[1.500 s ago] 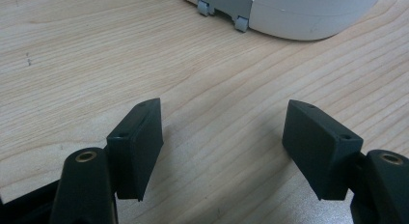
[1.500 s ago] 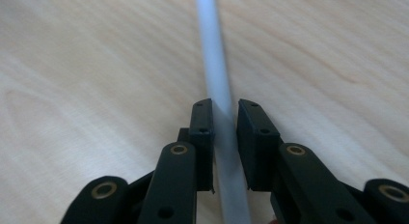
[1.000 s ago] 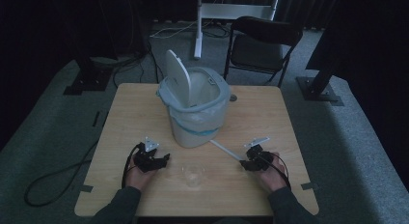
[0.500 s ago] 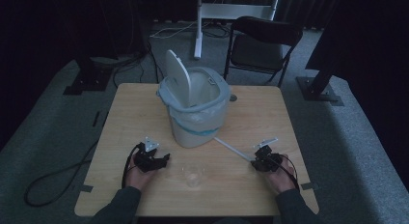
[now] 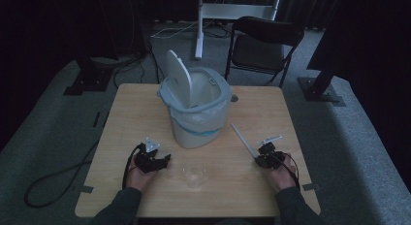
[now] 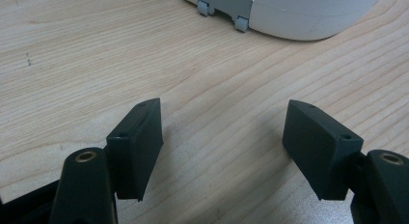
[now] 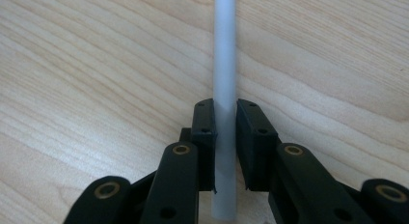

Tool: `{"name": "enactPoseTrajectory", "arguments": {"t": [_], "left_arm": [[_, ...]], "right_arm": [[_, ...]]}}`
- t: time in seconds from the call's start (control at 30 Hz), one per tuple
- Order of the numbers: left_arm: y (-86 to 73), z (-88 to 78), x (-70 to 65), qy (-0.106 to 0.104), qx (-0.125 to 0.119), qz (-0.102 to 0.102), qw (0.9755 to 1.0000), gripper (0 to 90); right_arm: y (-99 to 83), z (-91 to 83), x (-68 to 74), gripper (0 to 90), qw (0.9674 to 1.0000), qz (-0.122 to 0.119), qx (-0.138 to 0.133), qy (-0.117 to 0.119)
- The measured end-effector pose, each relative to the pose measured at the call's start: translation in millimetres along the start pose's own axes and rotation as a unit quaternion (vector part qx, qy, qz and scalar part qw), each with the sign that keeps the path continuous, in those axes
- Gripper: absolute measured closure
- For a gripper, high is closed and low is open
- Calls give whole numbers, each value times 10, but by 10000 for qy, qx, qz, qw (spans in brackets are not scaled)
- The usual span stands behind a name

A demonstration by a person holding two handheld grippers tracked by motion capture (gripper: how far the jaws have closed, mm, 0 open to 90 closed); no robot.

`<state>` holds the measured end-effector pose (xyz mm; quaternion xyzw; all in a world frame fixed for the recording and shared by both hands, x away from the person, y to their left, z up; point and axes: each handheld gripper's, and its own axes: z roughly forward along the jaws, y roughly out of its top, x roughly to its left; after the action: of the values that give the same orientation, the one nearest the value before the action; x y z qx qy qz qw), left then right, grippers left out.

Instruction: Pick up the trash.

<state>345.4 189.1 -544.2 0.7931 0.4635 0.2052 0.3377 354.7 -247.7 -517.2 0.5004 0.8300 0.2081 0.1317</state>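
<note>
On the wooden table (image 5: 145, 104), seen from the high view, I see a white bin (image 5: 198, 113) standing in the middle. Its lid (image 5: 178, 79) is flipped up and stands at the bin's back left side. A blue-edged bag lines the bin. My left gripper (image 5: 162, 159) rests on the table in front of the bin, a bit to the left. My right gripper (image 5: 256, 159) rests on the table to the right of the bin. A thin white stick (image 5: 244, 140) pokes out from the right gripper and points up toward the bin, but it does not touch the bin. Between my two hands sits a small clear cup (image 5: 193, 176), close to the front edge. It stands apart from both grippers. Behind the table is a dark chair (image 5: 264, 43).

From the left gripper view, my left gripper (image 6: 224, 137) has its jaws spread wide. Only bare wood lies between them. The round bottom of the bin (image 6: 299, 16) shows at the top, well past the jaw tips.

From the right gripper view, my right gripper (image 7: 225, 122) has just been closing its jaws, and the white stick (image 7: 224, 50) is between them. The two black pads pinch the stick on both sides. The stick runs straight up and away from the jaws, over the wood of the table (image 7: 96, 64). I cannot tell if the far end is lifted or lying flat.
</note>
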Motion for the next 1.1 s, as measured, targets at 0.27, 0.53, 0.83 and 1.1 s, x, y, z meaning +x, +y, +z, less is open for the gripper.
{"name": "enactPoseTrajectory", "arguments": {"t": [0.27,0.53,0.83,1.1], "left_arm": [[0,0,0,-1,0,-1,10000,309],[0,0,0,-1,-1,-1,10000,309],[0,0,0,-1,-1,-2,10000,309],[0,1,-2,-2,-6,-12,10000,309]], "right_arm": [[32,-5,26,790,9992,201,-350,-62],[97,-130,59,791,9971,105,-721,-212],[144,-261,81,790,9922,130,-1212,-269],[211,-382,97,790,9876,109,-1528,-333]]}}
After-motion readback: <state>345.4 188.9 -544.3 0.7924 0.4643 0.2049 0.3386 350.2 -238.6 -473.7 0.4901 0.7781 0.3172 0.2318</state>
